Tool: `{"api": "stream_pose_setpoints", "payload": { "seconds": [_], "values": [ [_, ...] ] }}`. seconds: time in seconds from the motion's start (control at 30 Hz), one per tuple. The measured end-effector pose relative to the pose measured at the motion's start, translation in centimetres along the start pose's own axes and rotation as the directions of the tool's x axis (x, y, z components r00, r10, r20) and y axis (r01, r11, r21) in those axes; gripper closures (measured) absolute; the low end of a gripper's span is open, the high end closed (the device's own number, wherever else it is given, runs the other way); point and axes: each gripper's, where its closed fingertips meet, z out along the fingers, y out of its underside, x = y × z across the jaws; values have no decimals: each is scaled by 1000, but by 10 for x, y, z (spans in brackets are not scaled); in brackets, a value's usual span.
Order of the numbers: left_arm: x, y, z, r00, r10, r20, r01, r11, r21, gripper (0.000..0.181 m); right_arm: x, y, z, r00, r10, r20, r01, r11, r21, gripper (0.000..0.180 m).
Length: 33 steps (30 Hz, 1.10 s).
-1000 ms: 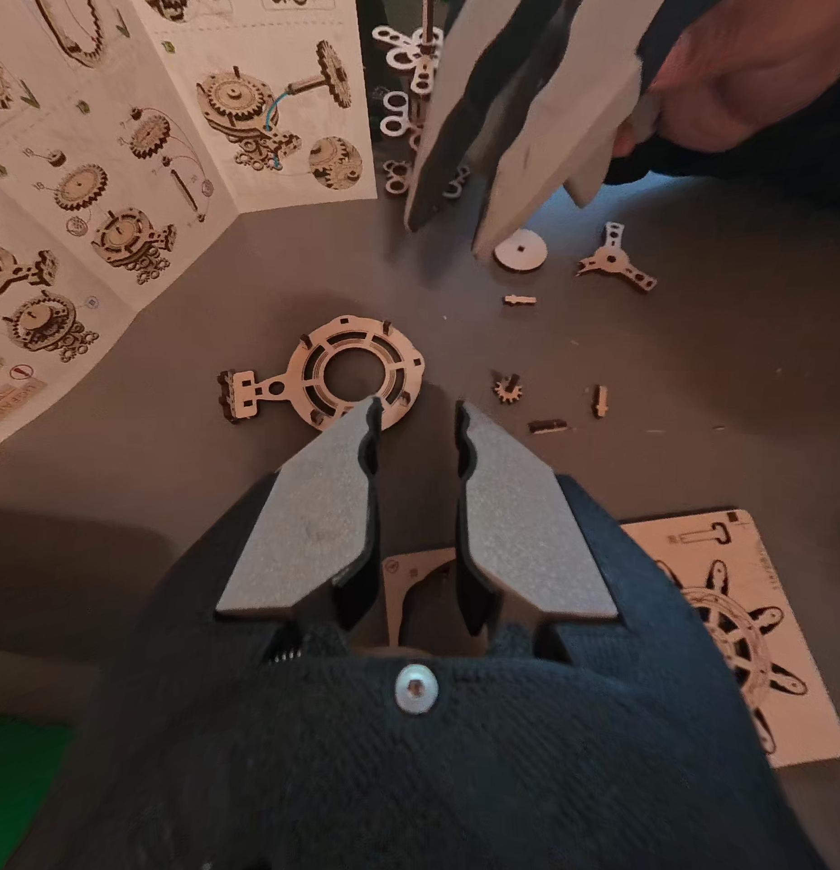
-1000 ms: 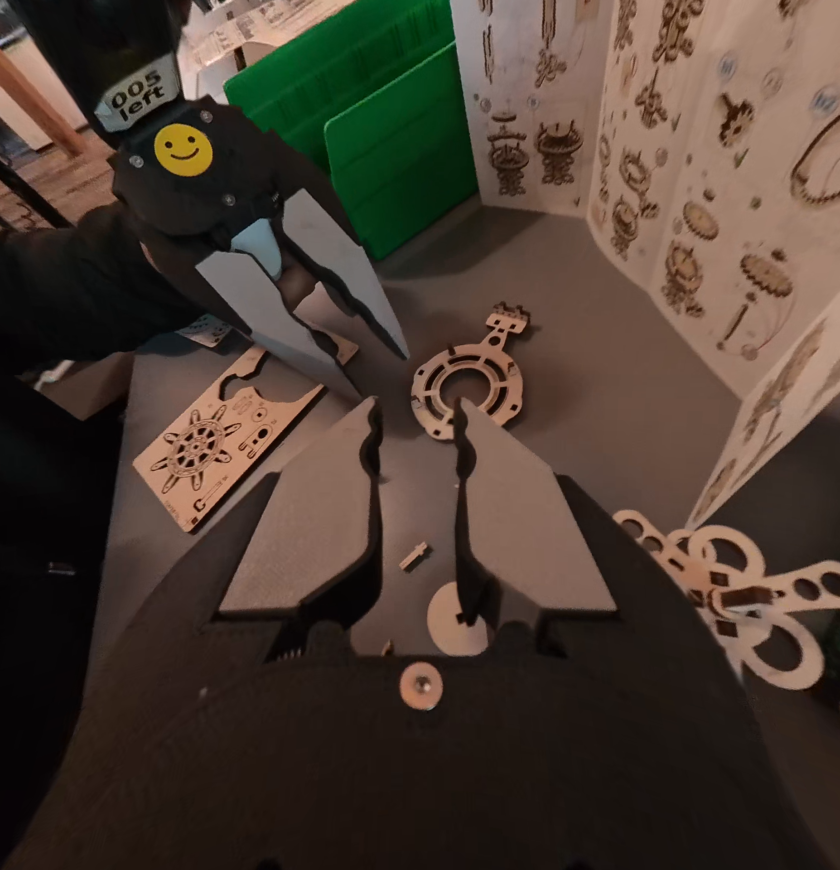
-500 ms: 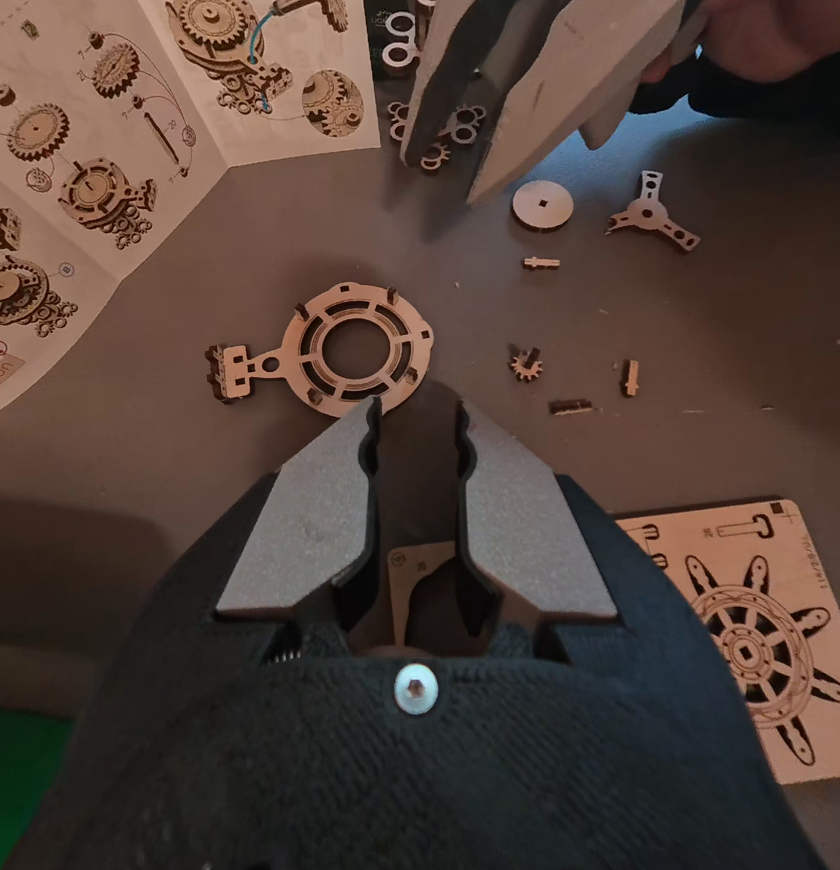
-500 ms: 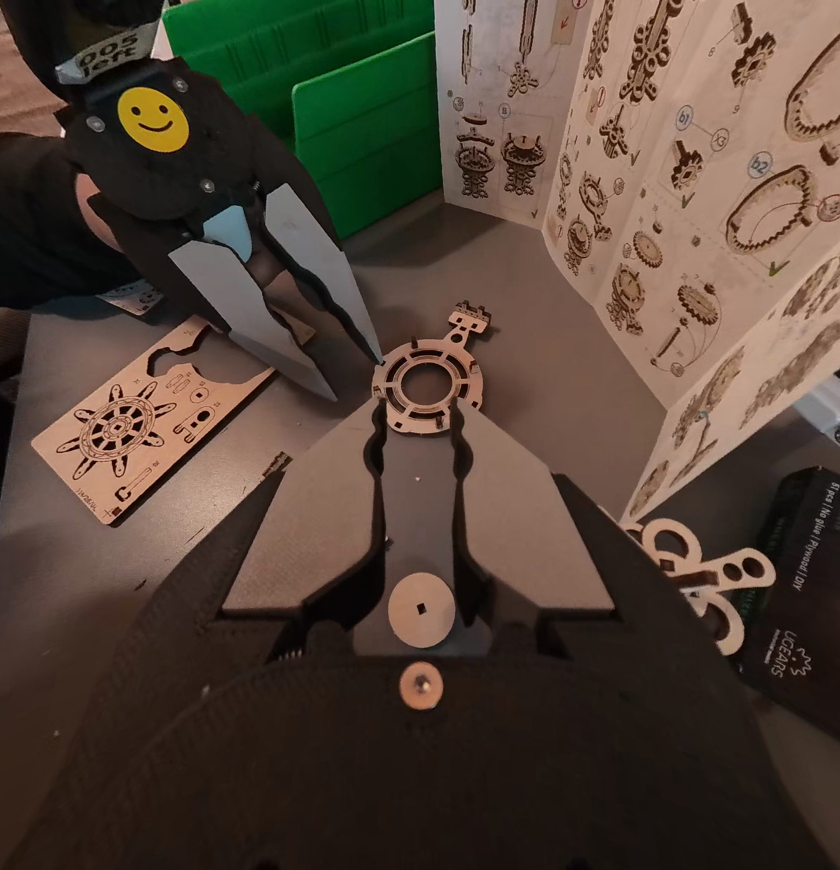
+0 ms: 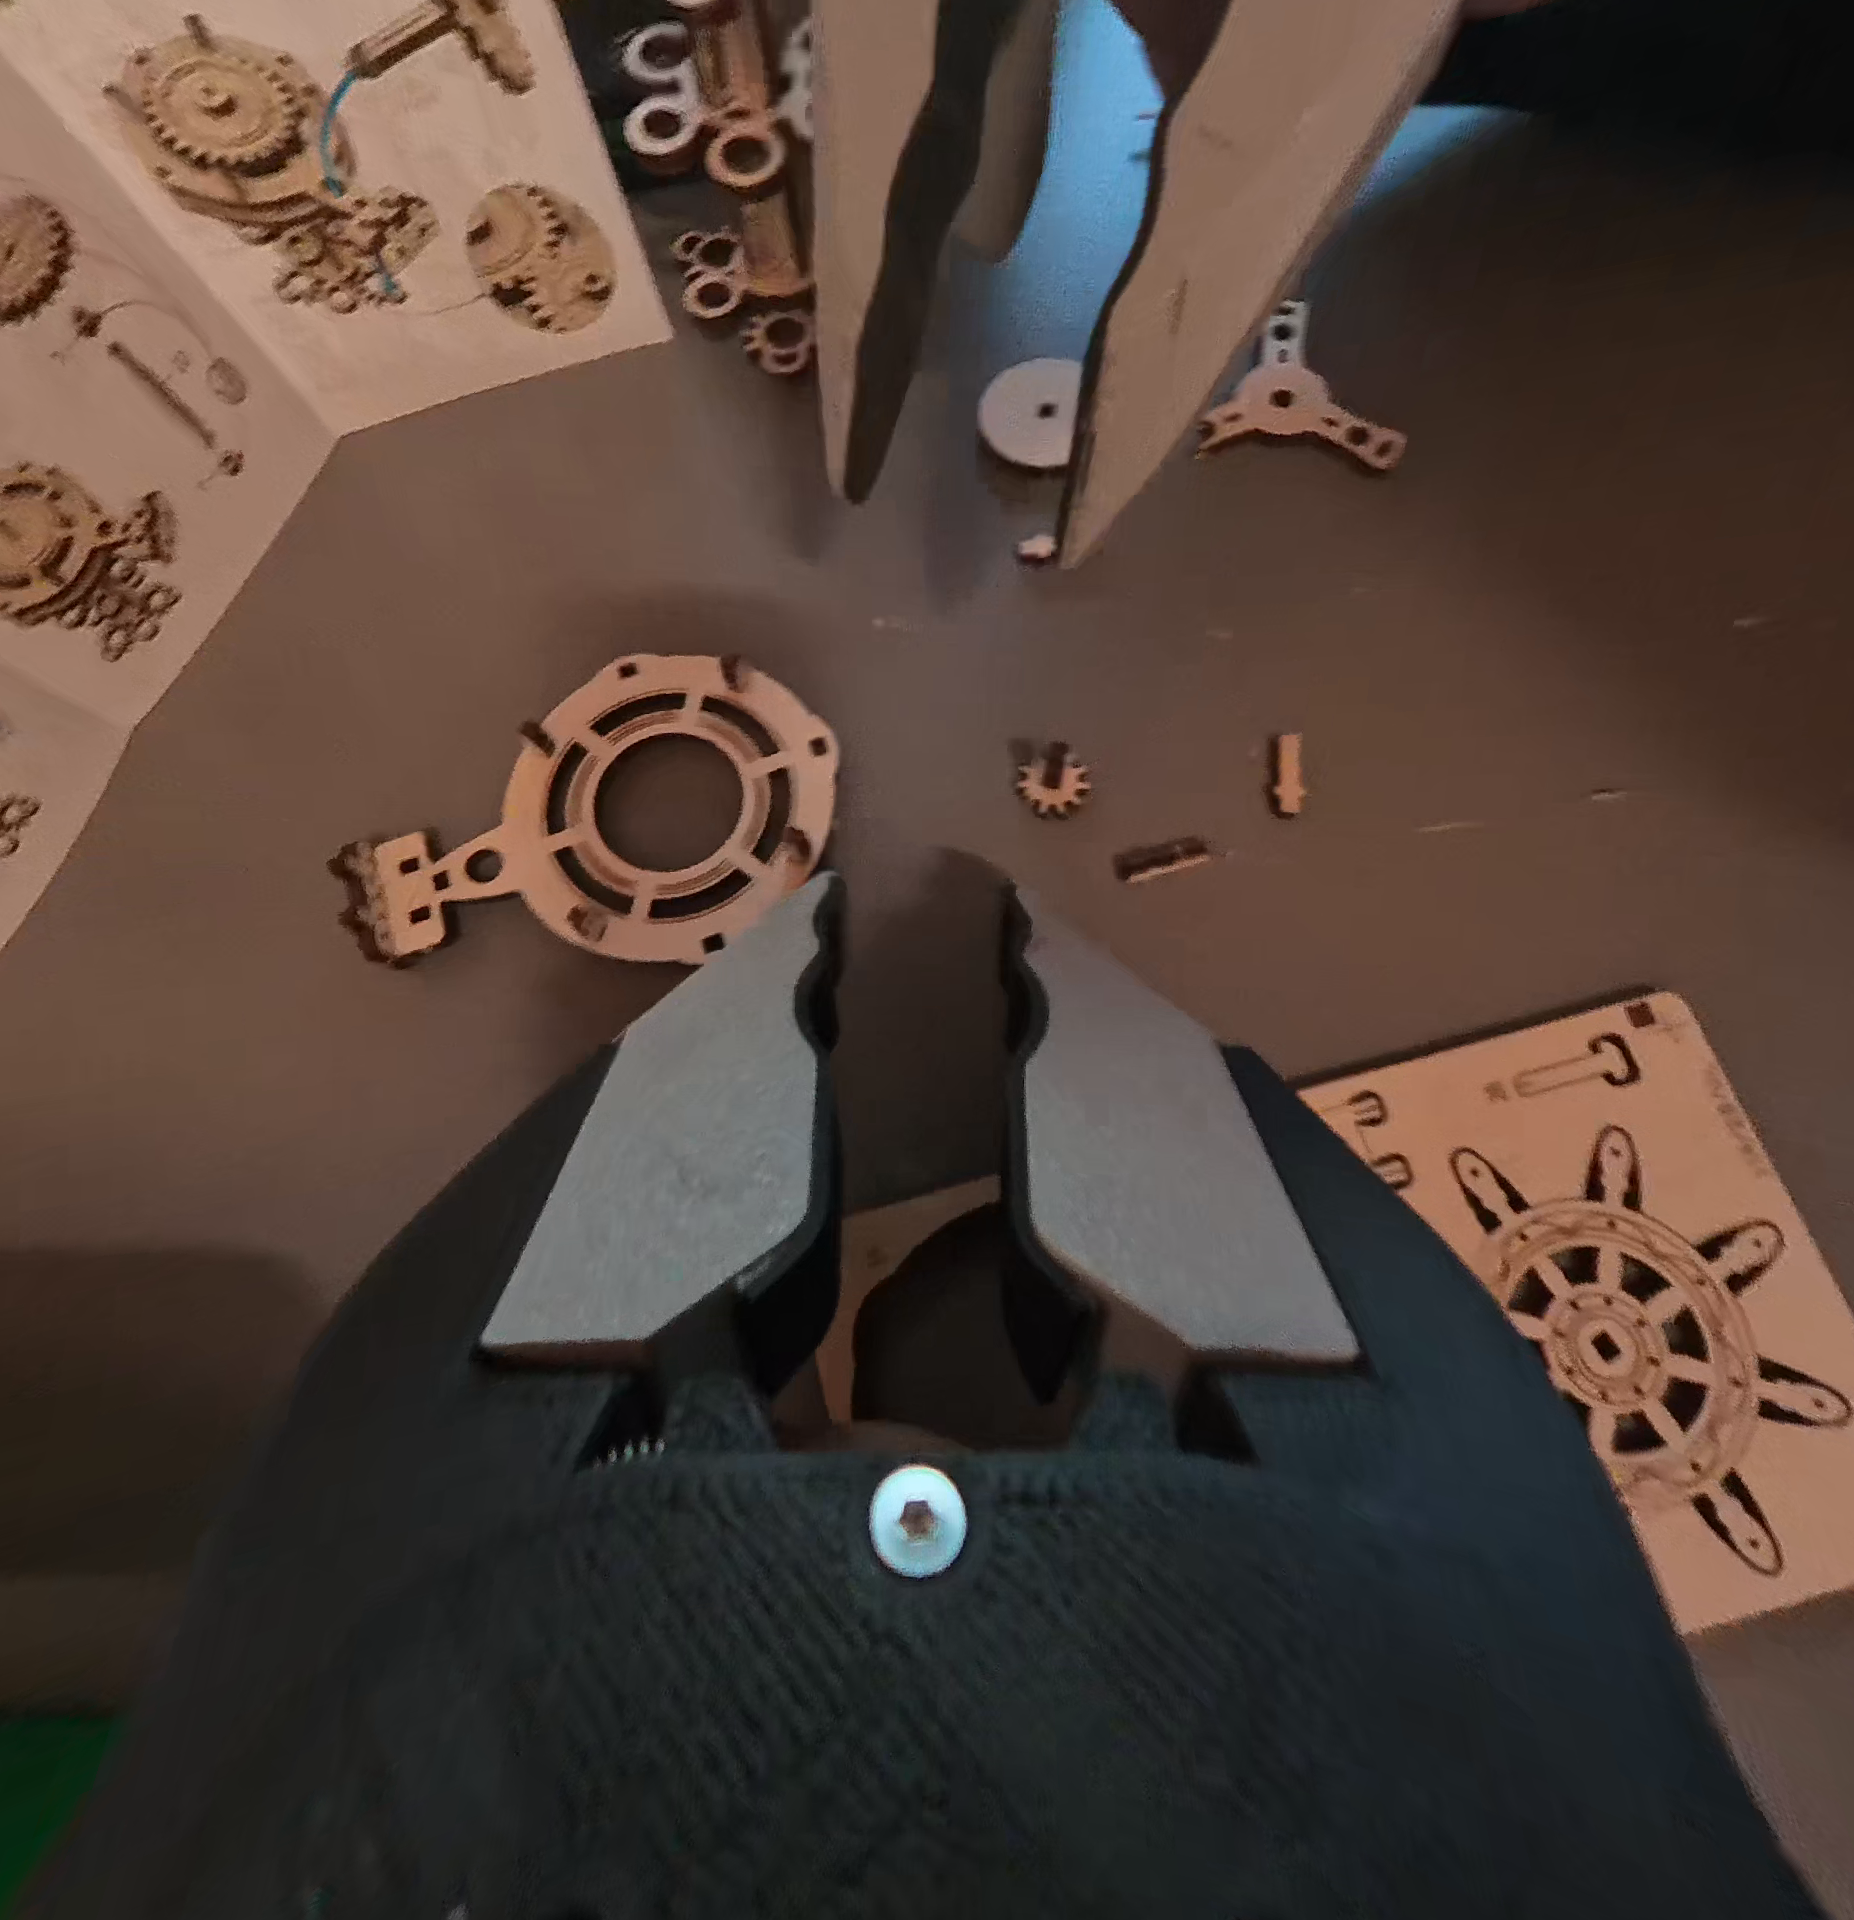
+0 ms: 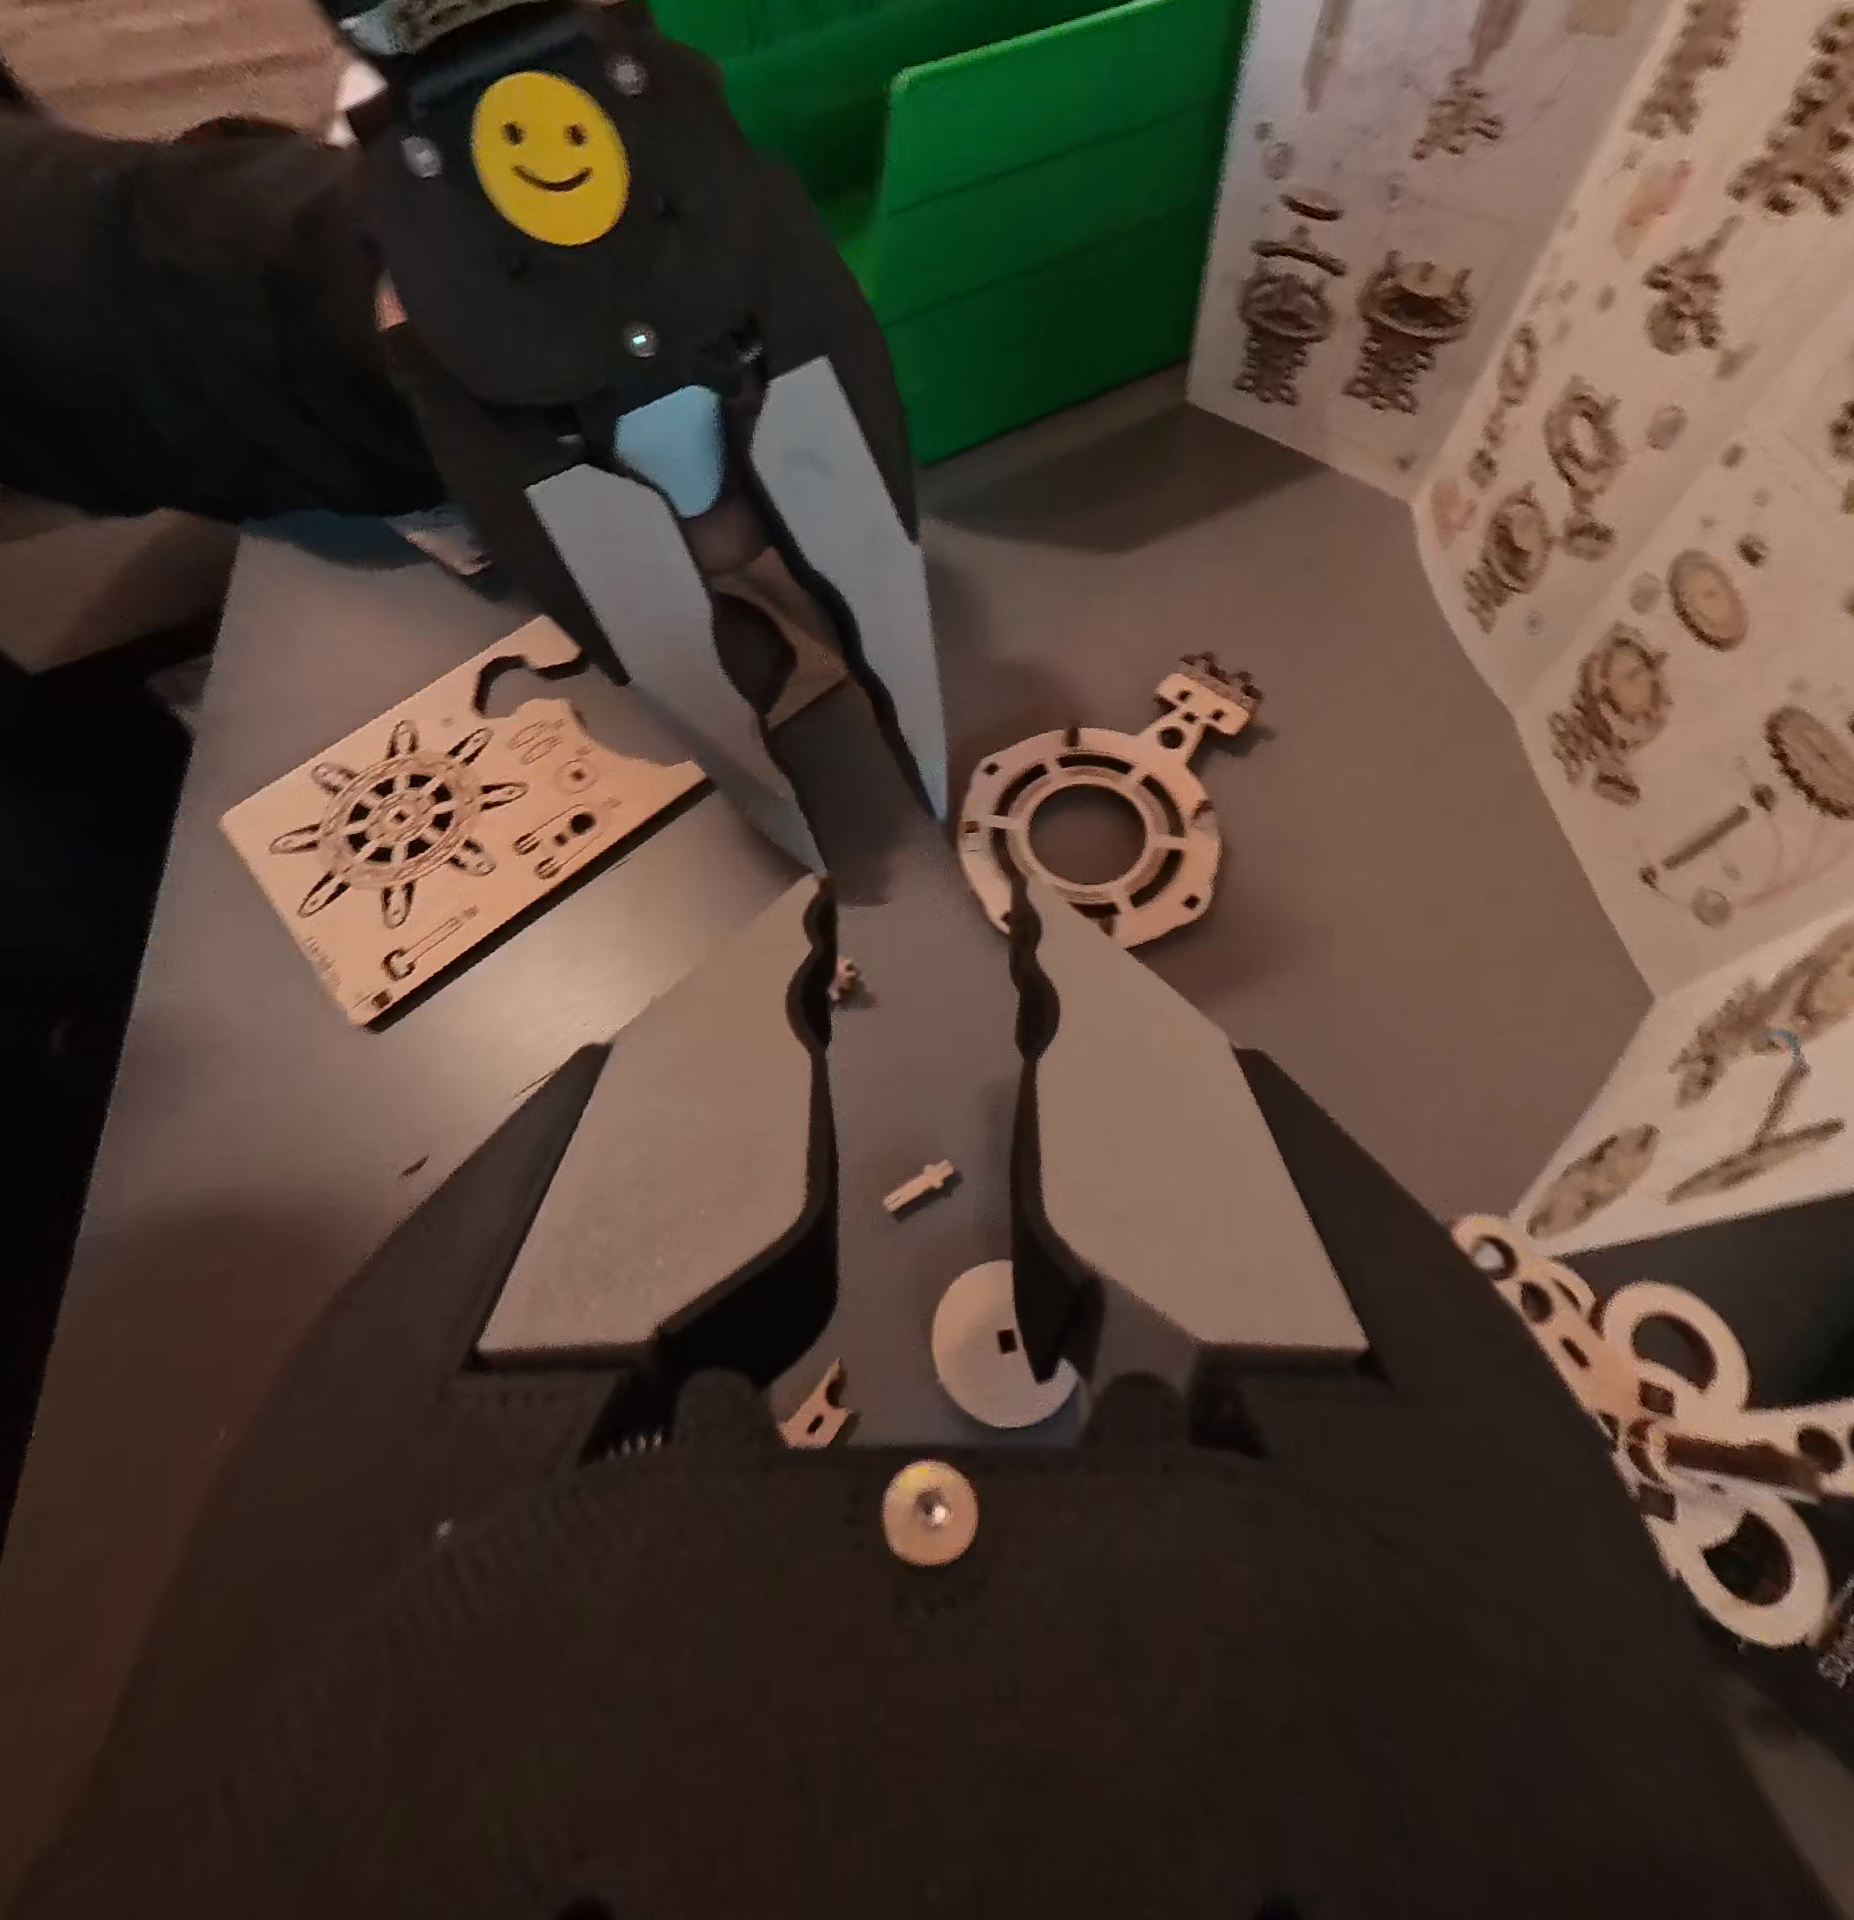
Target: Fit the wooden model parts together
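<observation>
A flat wooden ring part with a handle (image 5: pixel 549 831) lies on the grey table, just left of my left gripper (image 5: pixel 918 904), which is open and empty above the table. A small gear (image 5: pixel 1053 779), a peg (image 5: pixel 1287 774) and a dark bar (image 5: pixel 1162 860) lie to its right. My right gripper (image 5: pixel 964 520) hangs open opposite, over a wooden disc (image 5: pixel 1027 416) and beside a three-arm part (image 5: pixel 1287 405). In the right wrist view my right gripper (image 6: pixel 918 894) is open and empty over a peg (image 6: pixel 918 1190) and the disc (image 6: pixel 980 1361). The ring part (image 6: pixel 1094 914) lies just beyond its right finger, next to my left gripper (image 6: pixel 873 826).
A plywood sheet with a cut wheel pattern (image 5: pixel 1629 1299) lies at the right, also in the right wrist view (image 6: pixel 435 810). Folded instruction sheets (image 5: pixel 227 260) stand along the left. Green bins (image 6: pixel 1006 208) stand behind. A looped wooden assembly (image 6: pixel 1681 1455) rests on a black box.
My right gripper has come nearer to the left one and swung left, so the ring part now lies beyond its right finger. The left gripper shifted slightly right. Both stay open.
</observation>
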Motion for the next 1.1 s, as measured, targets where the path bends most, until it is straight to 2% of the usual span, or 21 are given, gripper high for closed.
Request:
{"api": "stream_pose_setpoints", "payload": {
  "seconds": [0.03,0.1,0.37,0.7,1.1],
  "values": [
    [4,-2,0,1000,28,-12,-28,1000,10,156,-6,1,-1,999,-42,21,42,999,-12,154],
    [9,-5,1,997,76,-15,-76,997,22,155,-17,6,-2,991,-124,52,126,991,-41,180],
    [26,-14,11,986,165,-40,-164,986,28,158,-32,8,9,984,-148,98,158,983,-96,180],
    [27,-13,20,986,149,-80,-150,989,-14,170,-24,16,17,989,-134,58,142,975,-174,180],
    [27,-15,23,986,131,-107,-133,991,-15,170,-23,20,22,989,-138,50,146,966,-212,178]
  ]
}}
